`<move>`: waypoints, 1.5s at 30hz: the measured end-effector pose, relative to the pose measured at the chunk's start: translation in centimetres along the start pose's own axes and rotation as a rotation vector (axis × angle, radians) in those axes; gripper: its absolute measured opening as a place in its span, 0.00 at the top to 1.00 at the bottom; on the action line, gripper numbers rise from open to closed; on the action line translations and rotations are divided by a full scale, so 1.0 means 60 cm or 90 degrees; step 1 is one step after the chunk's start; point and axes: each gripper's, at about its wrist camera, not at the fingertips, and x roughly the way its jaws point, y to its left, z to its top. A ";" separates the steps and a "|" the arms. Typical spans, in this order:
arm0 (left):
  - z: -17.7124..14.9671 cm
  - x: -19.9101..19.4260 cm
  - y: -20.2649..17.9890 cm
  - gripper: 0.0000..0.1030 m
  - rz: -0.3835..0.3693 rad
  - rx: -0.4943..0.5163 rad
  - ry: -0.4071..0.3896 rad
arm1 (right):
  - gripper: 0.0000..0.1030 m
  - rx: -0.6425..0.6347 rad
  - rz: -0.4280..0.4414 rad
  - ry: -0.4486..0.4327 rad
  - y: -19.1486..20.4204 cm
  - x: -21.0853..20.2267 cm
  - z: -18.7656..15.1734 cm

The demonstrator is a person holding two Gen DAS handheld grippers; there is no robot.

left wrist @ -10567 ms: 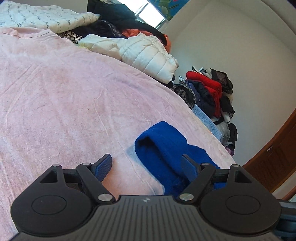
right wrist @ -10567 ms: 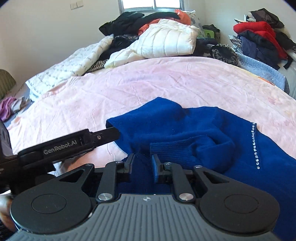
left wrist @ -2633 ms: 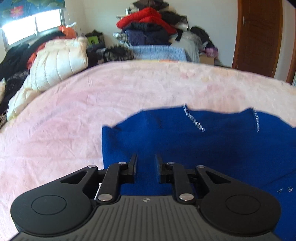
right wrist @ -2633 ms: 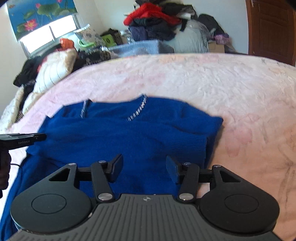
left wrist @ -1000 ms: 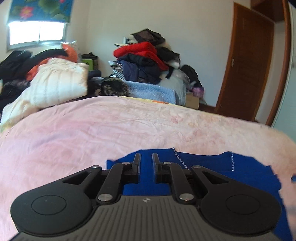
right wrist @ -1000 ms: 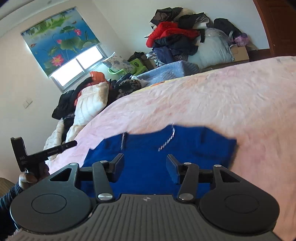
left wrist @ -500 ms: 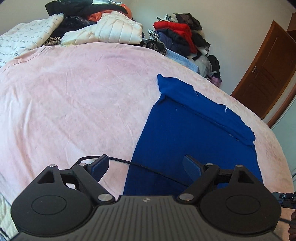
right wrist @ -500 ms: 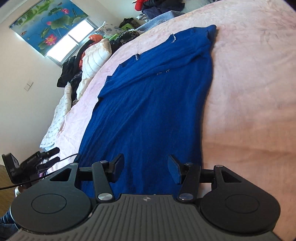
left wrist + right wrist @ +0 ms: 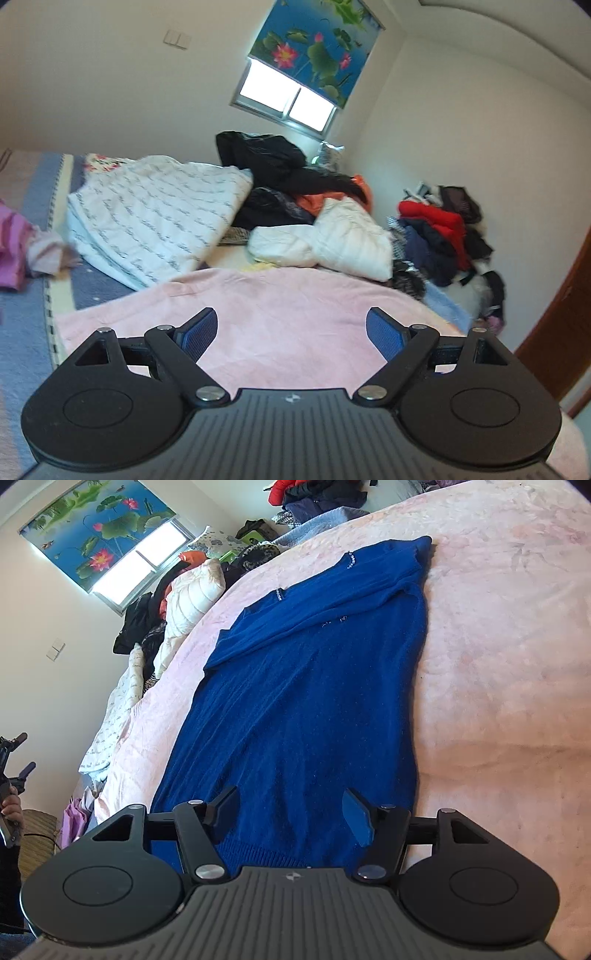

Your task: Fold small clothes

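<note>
On the bed's pink blanket (image 9: 517, 664), the blue sweater (image 9: 314, 686) lies flat, its long axis running straight away from the right hand-held gripper (image 9: 291, 816), ribbed hem nearest, folded sleeves and beaded neckline at the far end. That gripper hangs over the hem, jaws spread, empty. The left hand-held gripper (image 9: 291, 330), equally released, points at heaped quilts, sweater out of its view. The right is nearer. The knit looks soft, limp.
</note>
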 end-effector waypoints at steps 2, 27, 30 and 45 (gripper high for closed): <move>-0.042 0.023 -0.025 0.14 -0.023 0.025 0.053 | 0.37 0.004 -0.009 0.004 0.000 0.003 -0.003; -0.418 0.077 -0.211 0.13 -0.185 0.090 0.476 | 0.29 0.130 0.061 0.043 -0.067 0.020 -0.042; -0.416 0.079 -0.210 0.13 -0.190 0.073 0.490 | 0.29 0.161 0.090 0.045 -0.072 0.026 -0.047; -0.405 0.085 -0.203 0.69 -0.144 0.138 0.489 | 0.29 0.206 0.153 0.069 -0.080 0.041 -0.050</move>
